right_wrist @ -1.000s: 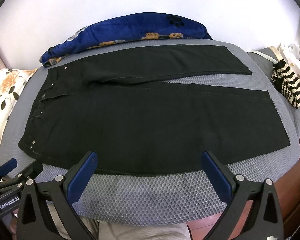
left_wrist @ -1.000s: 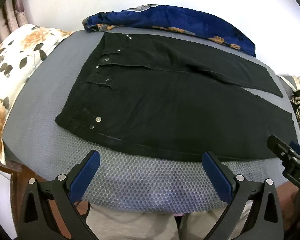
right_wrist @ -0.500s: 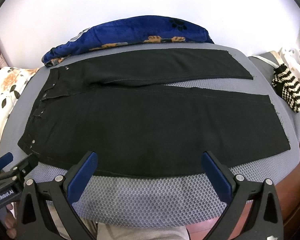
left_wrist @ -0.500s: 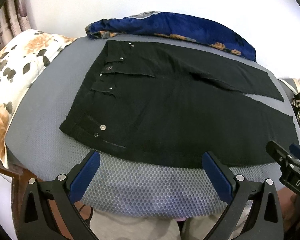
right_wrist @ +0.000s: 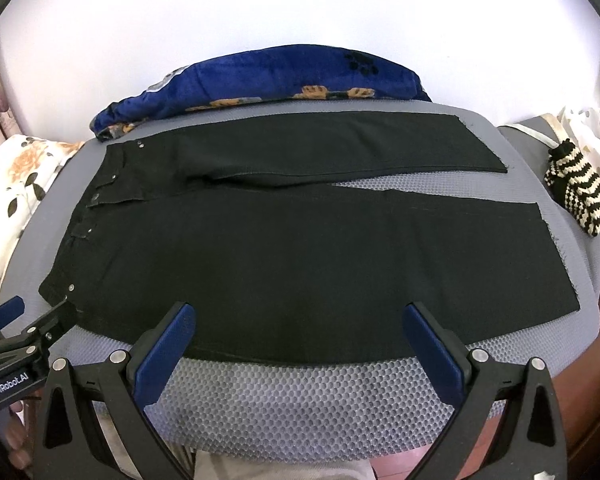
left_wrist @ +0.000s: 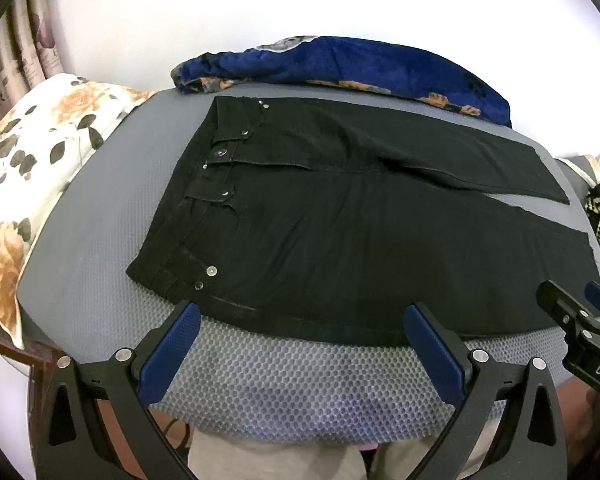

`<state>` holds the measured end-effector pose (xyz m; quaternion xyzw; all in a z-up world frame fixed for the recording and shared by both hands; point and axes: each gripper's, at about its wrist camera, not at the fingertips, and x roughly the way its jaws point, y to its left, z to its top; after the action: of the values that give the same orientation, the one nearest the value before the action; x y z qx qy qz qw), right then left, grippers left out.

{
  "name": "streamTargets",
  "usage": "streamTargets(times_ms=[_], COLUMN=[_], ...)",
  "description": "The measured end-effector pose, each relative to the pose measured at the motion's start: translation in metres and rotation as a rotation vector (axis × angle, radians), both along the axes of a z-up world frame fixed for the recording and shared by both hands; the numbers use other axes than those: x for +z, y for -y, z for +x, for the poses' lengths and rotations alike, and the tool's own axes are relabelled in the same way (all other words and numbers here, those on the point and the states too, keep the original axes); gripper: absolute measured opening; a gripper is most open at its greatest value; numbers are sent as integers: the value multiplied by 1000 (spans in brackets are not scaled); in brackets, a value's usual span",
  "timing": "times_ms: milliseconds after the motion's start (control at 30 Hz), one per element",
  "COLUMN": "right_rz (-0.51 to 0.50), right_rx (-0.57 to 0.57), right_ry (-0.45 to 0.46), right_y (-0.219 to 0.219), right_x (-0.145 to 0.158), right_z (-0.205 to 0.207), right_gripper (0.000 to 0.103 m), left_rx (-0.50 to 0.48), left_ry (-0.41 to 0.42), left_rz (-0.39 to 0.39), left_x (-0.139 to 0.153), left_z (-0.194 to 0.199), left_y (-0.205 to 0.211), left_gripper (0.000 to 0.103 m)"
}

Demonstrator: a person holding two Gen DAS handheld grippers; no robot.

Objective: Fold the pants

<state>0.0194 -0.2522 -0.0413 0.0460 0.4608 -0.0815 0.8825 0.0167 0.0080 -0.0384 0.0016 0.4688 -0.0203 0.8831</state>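
Observation:
Black pants (left_wrist: 340, 220) (right_wrist: 300, 240) lie flat on a grey mesh-covered table (left_wrist: 292, 384) (right_wrist: 320, 396), waistband to the left, both legs stretched to the right with a narrow gap between the cuffs. My left gripper (left_wrist: 300, 324) stands open over the near edge of the pants by the waist and hip, nothing between its blue pads. My right gripper (right_wrist: 300, 324) is open too, over the near leg's lower edge. In the left wrist view the right gripper (left_wrist: 572, 308) shows at the right edge; the left gripper (right_wrist: 28, 316) shows at the left of the right wrist view.
A blue floral blanket (left_wrist: 340, 68) (right_wrist: 260, 84) is bunched along the far edge against the white wall. A floral pillow (left_wrist: 32, 168) lies off the left end. A black-and-cream striped knit item (right_wrist: 580, 188) rests at the right end. A person's legs are below the near edge.
Both grippers have moved forward toward the pants, so the garment's near edge now sits closer between their fingers. Both stay open; the pants have not moved.

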Motion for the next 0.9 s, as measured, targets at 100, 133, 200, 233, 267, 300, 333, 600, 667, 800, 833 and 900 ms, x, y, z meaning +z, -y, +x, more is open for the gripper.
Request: streamTargets(times_ms=[100, 133, 200, 233, 267, 300, 333, 600, 667, 800, 833, 900], right_rz=[4, 3, 2, 2, 1, 3, 4, 7, 5, -9, -12, -20], right_rx=[-2, -3, -3, -2, -1, 0, 1, 9, 15, 19, 21, 31], right_ry=[-3, -4, -3, -3, -3, -4, -4, -3, 10, 17, 14, 10], right_y=[1, 1, 1, 1, 1, 1, 2, 2, 2, 1, 2, 2], right_x=[-1, -1, 0, 0, 0, 0, -1, -2, -2, -2, -2, -3], right_z=[0, 0, 1, 1, 1, 1, 1, 4, 3, 5, 6, 8], right_gripper=[103, 103, 103, 103, 103, 103, 103, 103, 103, 103, 103, 103], left_rx=[0, -1, -2, -3, -3, -4, -5, -9, -11, -14, -18, -23], left_ry=[0, 0, 1, 0, -1, -2, -3, -5, -7, -7, -3, 2], left_rz=[-1, -1, 2, 2, 2, 1, 2, 6, 6, 9, 8, -11], left_x=[0, 0, 0, 0, 0, 0, -1, -2, -2, -3, -2, -1], left_z=[0, 0, 0, 0, 1, 2, 2, 4, 5, 8, 10, 14], left_y=[0, 0, 1, 2, 2, 2, 2, 3, 4, 3, 3, 0], left_gripper=[101, 101, 101, 101, 101, 101, 101, 101, 101, 101, 101, 101])
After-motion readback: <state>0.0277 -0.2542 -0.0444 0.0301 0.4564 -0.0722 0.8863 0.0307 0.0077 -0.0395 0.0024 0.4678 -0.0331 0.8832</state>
